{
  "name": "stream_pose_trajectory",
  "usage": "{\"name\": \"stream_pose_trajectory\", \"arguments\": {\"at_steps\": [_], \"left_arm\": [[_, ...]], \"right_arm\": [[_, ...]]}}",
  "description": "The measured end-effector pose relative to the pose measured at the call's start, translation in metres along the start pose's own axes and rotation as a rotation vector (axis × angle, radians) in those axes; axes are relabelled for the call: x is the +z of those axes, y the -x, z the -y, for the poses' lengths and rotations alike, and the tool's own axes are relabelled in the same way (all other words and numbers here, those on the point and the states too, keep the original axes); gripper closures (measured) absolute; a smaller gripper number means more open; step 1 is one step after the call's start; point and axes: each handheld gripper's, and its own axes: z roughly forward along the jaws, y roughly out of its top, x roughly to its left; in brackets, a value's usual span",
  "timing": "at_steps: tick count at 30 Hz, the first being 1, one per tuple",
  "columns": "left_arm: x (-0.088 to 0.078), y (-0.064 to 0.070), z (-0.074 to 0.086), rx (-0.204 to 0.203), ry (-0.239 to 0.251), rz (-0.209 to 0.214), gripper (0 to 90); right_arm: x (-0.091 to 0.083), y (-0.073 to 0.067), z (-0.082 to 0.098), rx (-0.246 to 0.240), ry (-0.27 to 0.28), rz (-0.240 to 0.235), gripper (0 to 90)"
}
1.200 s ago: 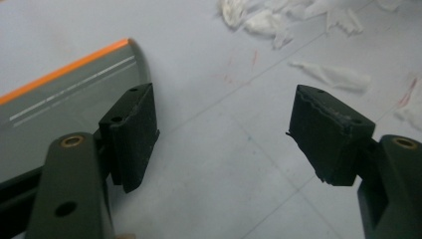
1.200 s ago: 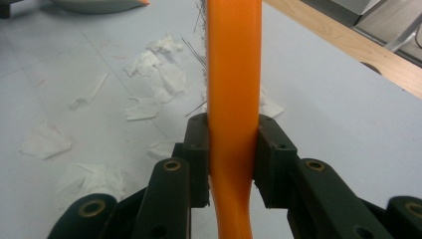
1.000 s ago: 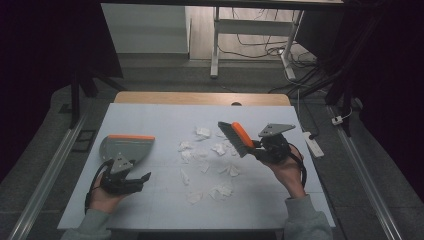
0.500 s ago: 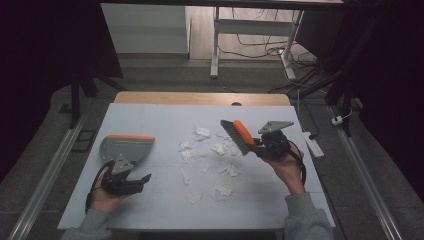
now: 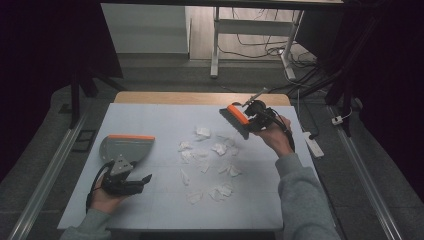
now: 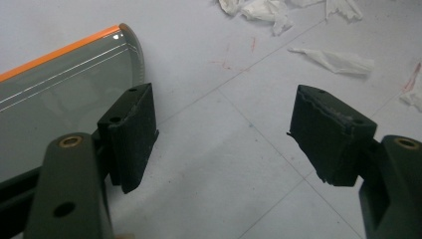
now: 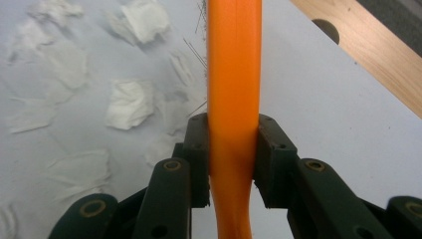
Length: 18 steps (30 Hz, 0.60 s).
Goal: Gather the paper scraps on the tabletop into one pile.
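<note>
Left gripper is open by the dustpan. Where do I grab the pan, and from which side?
Likely the dustpan's near edge by the left gripper, coming in from the person's side. It lies flat, its orange lip facing away, so the near end is closest. Whether it has a handle there cannot be told.

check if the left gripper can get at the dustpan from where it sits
Probably yes. The left gripper is open on bare mat right beside the dustpan, nothing between them. Its left finger already sits at the pan's edge.
</note>
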Motion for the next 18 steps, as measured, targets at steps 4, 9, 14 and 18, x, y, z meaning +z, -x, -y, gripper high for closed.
{"name": "stream_pose_trajectory", "arguments": {"at_steps": [4, 9, 14, 18], "left_arm": [[0.0, -0.001, 0.0, -0.006, 0.009, 0.0, 27.4], [0.001, -0.002, 0.001, -0.007, 0.01, 0.001, 27.4], [0.001, -0.005, 0.001, -0.012, 0.012, 0.004, 27.5], [0.004, -0.006, -0.001, -0.009, 0.014, 0.007, 27.7]], "right_arm": [[0.016, 0.005, -0.011, 0.006, -0.061, 0.004, 70.6], [0.037, 0.009, -0.013, 0.001, -0.13, -0.004, 70.6], [0.052, 0.01, -0.013, -0.033, -0.19, 0.001, 70.6], [0.06, 0.007, -0.022, -0.045, -0.228, -0.011, 70.6]]}}
